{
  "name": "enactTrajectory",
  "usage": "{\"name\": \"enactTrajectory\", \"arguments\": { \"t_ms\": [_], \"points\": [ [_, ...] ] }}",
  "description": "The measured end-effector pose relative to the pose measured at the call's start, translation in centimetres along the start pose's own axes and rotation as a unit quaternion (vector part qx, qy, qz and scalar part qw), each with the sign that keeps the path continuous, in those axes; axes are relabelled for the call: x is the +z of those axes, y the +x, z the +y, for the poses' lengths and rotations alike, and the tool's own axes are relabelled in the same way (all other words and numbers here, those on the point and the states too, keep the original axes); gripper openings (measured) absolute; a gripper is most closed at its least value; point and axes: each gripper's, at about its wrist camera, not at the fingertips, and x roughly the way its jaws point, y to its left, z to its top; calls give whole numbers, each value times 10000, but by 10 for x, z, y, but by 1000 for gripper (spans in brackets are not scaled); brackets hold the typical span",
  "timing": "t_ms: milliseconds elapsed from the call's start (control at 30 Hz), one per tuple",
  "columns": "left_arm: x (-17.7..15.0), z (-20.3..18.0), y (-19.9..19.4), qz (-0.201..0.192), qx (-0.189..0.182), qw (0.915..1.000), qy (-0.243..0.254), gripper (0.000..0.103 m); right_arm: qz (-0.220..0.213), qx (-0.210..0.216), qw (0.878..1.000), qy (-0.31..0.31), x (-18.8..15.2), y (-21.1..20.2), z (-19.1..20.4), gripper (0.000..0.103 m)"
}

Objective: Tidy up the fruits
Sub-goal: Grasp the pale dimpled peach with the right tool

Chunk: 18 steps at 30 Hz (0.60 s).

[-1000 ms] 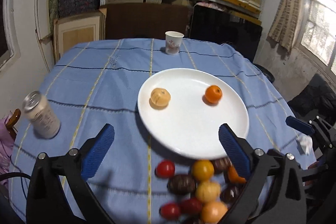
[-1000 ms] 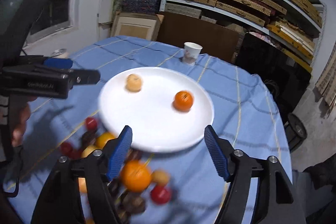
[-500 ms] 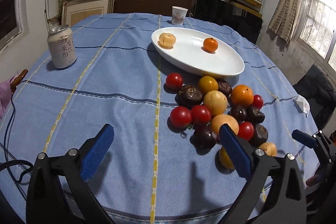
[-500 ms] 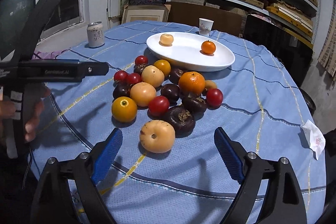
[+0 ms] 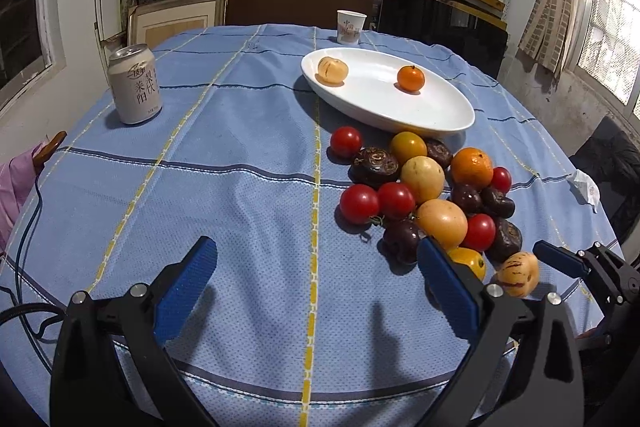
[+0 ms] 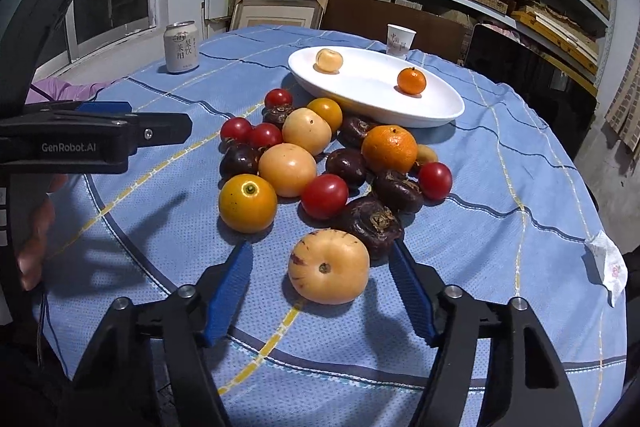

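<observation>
While right gripper [image 6: 320,263] jaws close, blue ribbed pads flank pale streaked round melon-like fruit [image 6: 329,266], not yet pressing it. Fruit pile [image 6: 320,155] heaped on woven blue checked cloth of tabletop [image 6: 500,187]: glossy red tomatoes, wrinkled dark fruits, dimpled mandarin. Glossy oval white plate [image 6: 360,95] beyond, bearing two fruits. Left gripper [image 5: 316,267] released, spread wide over bare cloth beside pile.
</observation>
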Motion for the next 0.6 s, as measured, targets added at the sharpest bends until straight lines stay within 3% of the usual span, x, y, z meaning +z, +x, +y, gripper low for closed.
{"name": "enactTrajectory", "arguments": {
  "t_ms": [100,267,600],
  "points": [
    [0,-1,1,4,15,10000,17,98,89,18,10000,-6,-1,3,1,52],
    [-1,0,2,16,12,10000,6,98,95,4,9999,100,-3,4,-1,42],
    [-3,-1,3,32,69,10000,24,98,57,1,9999,137,-3,2,-3,41]
  ]
}}
